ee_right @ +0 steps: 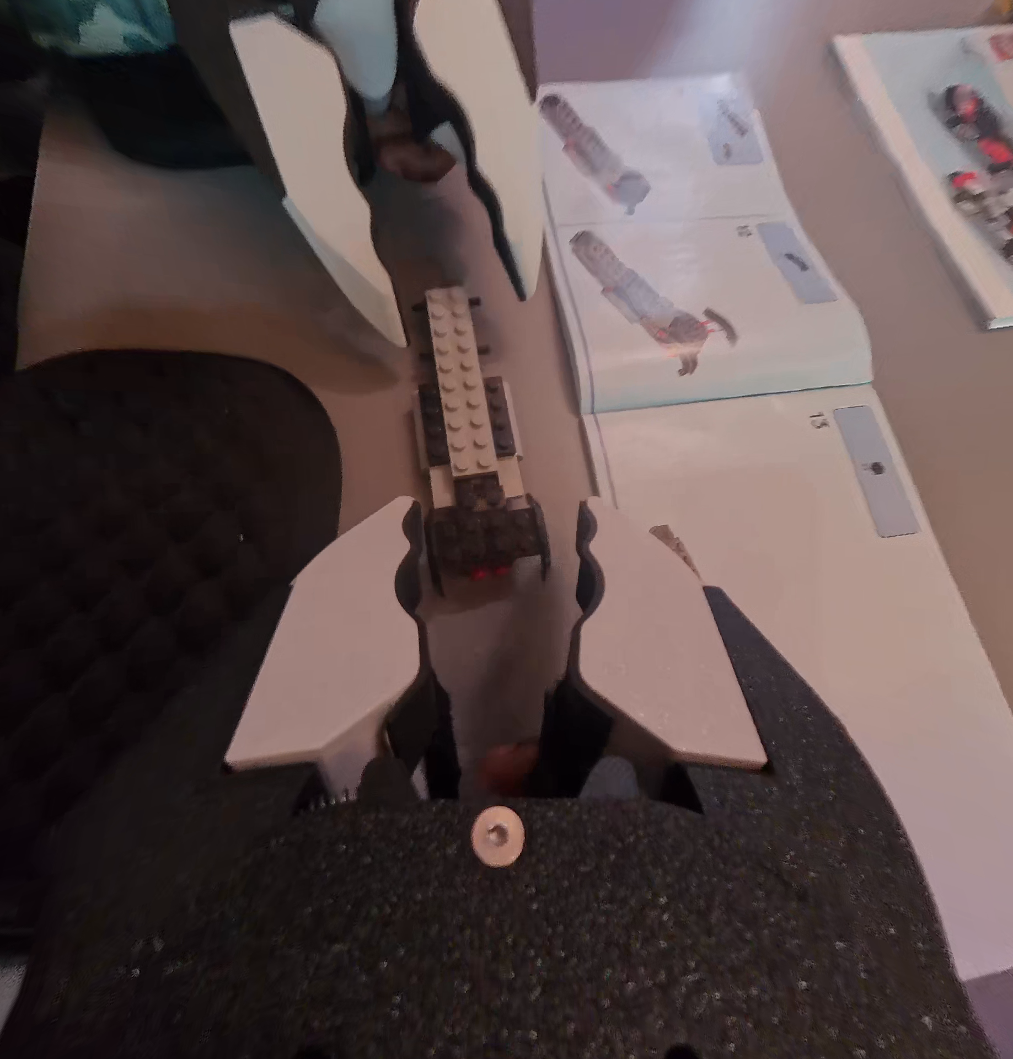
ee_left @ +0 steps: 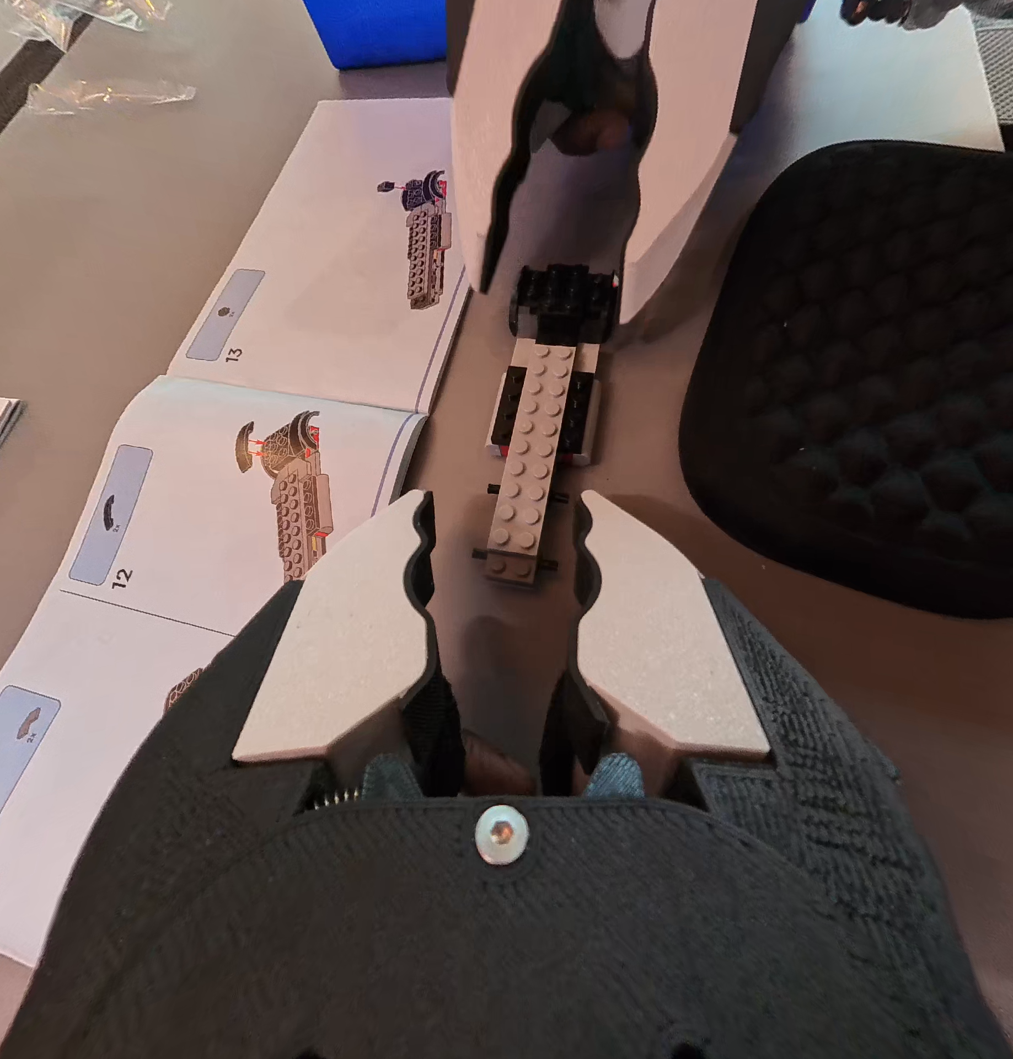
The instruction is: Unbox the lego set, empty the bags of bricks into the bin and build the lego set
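Facing off from opposite ends, left claw [ee_left: 504, 533] and right claw [ee_right: 495, 541] hang spread and empty around the half-built model [ee_left: 541, 424] on the worktop [ee_left: 120, 240]. Building's midway by my reckoning: booklet [ee_left: 320, 286] open at nine o'clock, much still unbuilt.

Both grippers [ee_left: 504, 516] [ee_right: 495, 516] share textured black printed bodies, pale grey wavy-edged jaws, one silver screw [ee_left: 501, 834].

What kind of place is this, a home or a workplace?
I cannot tell which. It is a tabletop set up for model building: an open instruction booklet, a half-built brick model, a blue bin and a black cushion.
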Tool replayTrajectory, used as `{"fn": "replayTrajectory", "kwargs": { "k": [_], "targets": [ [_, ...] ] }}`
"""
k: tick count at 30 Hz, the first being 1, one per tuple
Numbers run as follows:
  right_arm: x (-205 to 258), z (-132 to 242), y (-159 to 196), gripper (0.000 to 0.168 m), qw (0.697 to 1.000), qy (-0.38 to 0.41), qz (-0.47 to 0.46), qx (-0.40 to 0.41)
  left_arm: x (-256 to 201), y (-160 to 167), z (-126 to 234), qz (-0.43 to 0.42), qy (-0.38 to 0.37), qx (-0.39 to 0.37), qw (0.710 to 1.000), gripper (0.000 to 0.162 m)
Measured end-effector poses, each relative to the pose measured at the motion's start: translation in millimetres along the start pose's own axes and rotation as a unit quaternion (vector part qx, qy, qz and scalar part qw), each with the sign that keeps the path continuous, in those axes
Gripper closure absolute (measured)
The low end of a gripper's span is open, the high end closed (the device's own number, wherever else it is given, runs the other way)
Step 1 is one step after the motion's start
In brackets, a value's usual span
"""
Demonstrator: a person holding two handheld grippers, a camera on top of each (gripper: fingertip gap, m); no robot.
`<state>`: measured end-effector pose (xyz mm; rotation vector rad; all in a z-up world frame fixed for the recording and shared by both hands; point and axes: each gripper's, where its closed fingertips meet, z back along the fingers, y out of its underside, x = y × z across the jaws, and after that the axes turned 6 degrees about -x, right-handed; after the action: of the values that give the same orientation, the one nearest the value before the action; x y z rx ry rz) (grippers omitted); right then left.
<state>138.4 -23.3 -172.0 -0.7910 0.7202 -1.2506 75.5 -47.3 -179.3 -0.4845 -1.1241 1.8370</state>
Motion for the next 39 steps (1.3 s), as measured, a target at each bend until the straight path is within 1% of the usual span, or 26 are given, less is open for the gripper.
{"fn": "replayTrajectory", "kwargs": {
  "k": [1, 5, 8, 10, 13, 16, 20, 24, 28, 31, 35, 37, 39],
  "targets": [
    [-2, 3, -5, 0.116, 1.0, 0.01, -0.003, -0.012, 0, 0, 0, -0.003, -0.002, -0.002, 1.0, 0.116],
    [-6, 12, -26, 0.116, 0.996, 0.049, -0.009, -0.071, 2, -3, 2, -0.003, -0.009, -0.013, 1.0, 0.116],
    [-1, 14, -42, 0.118, 0.991, 0.054, -0.016, -0.119, 4, -9, 6, -0.006, -0.018, -0.033, 0.999, 0.116],
    [6, 12, -49, 0.12, 0.989, 0.045, -0.019, -0.137, 5, -14, 10, -0.008, -0.025, -0.047, 0.999, 0.116],
    [16, 9, -54, 0.122, 0.989, 0.03, -0.023, -0.143, 5, -26, 19, -0.005, -0.03, -0.075, 0.997, 0.116],
    [25, 4, -50, 0.122, 0.991, 0.02, -0.026, -0.128, 6, -35, 26, -0.006, -0.037, -0.107, 0.994, 0.117],
    [34, -1, -49, 0.123, 0.992, 0.018, -0.034, -0.119, 6, -37, 28, -0.013, -0.042, -0.115, 0.992, 0.117],
    [40, 0, -50, 0.123, 0.992, 0.022, -0.043, -0.116, 7, -34, 29, -0.024, -0.054, -0.106, 0.993, 0.117],
    [35, 25, -63, 0.12, 0.987, 0.058, -0.061, -0.135, 7, -33, 31, -0.021, -0.054, -0.11, 0.992, 0.117],
    [29, 50, -72, 0.119, 0.984, 0.094, -0.074, -0.131, 7, -34, 32, -0.02, -0.055, -0.114, 0.992, 0.117],
    [17, 91, -73, 0.117, 0.978, 0.165, -0.093, -0.088, 8, -35, 34, -0.017, -0.058, -0.12, 0.991, 0.117],
    [9, 119, -66, 0.116, 0.969, 0.212, -0.113, -0.059, 10, -35, 34, -0.016, -0.061, -0.119, 0.991, 0.117],
    [6, 147, -52, 0.115, 0.96, 0.241, -0.136, -0.027, 10, -34, 34, -0.018, -0.063, -0.117, 0.991, 0.117]
  ]
}}
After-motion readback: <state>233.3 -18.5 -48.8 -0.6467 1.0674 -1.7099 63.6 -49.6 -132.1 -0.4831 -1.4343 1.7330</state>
